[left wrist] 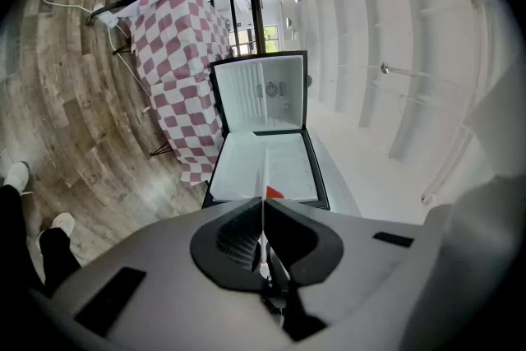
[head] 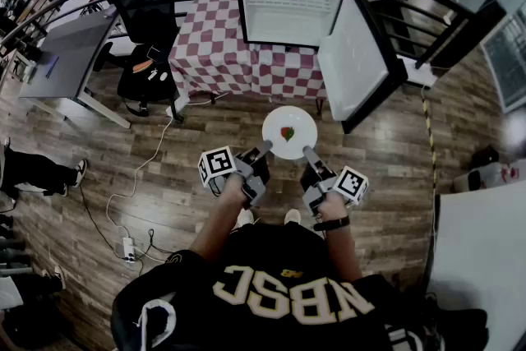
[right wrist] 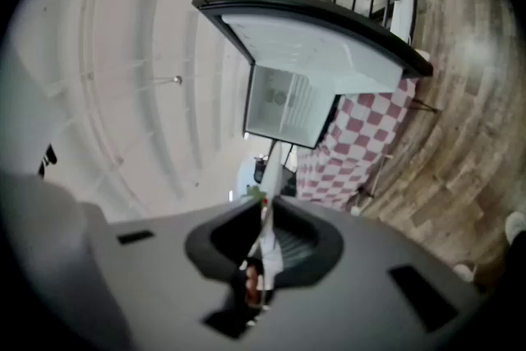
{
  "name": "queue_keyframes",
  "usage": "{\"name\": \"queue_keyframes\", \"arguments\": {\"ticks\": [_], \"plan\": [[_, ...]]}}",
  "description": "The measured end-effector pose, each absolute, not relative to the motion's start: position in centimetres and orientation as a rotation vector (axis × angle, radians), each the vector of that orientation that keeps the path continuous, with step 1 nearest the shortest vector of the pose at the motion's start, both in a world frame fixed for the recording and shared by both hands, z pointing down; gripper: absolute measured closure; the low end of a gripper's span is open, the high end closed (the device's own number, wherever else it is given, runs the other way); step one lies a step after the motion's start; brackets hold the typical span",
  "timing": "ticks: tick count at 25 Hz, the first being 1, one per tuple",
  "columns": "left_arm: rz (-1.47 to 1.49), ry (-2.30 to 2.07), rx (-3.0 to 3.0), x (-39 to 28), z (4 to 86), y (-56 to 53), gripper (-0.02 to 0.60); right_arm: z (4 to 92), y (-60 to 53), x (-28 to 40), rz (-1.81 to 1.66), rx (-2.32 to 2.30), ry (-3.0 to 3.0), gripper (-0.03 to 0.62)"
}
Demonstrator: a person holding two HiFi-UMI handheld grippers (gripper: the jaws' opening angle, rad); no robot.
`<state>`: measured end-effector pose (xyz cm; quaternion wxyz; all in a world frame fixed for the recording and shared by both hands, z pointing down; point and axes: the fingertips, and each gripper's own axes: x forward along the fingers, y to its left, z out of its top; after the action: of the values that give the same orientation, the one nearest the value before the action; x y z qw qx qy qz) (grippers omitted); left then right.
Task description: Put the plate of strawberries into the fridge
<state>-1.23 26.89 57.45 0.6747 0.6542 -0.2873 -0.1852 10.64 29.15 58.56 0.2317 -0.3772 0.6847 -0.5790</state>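
Holding a round white plate level between both tongs, at the centre of the head view, over the wood floor and just below the open fridge in the frame. One small red strawberry with a green top sits at the plate's middle; whether more than one berry is there, I cannot tell at this size.

Left tongs: jaws nearly together, pinched on the plate's lower-left rim. Right tongs: jaws nearly together, pinched on the lower-right rim.

The head view gives the plate's full face and the fridge door swung wide at right of centre, but not the pad contact. The left gripper view shows that contact: the plate edge-on as a thin white line between the pads, and a red sliver of berry above it. The right gripper view shows the same thin edge, with a green and red fleck.

The fridge stands on a checked tablecloth, upper centre. Its interior reads as plain white; shelf detail is unclear. An office chair stands upper left.
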Motion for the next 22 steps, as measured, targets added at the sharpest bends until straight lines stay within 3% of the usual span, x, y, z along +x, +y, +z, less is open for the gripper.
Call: {"name": "queue_keyframes", "arguments": {"ticks": [22], "plan": [[-0.447, -0.712, 1.39, 6.6, 59.0, 30.0, 0.558, 60.6, 31.3, 18.3, -1.699, -0.937, 1.833, 0.542]]}}
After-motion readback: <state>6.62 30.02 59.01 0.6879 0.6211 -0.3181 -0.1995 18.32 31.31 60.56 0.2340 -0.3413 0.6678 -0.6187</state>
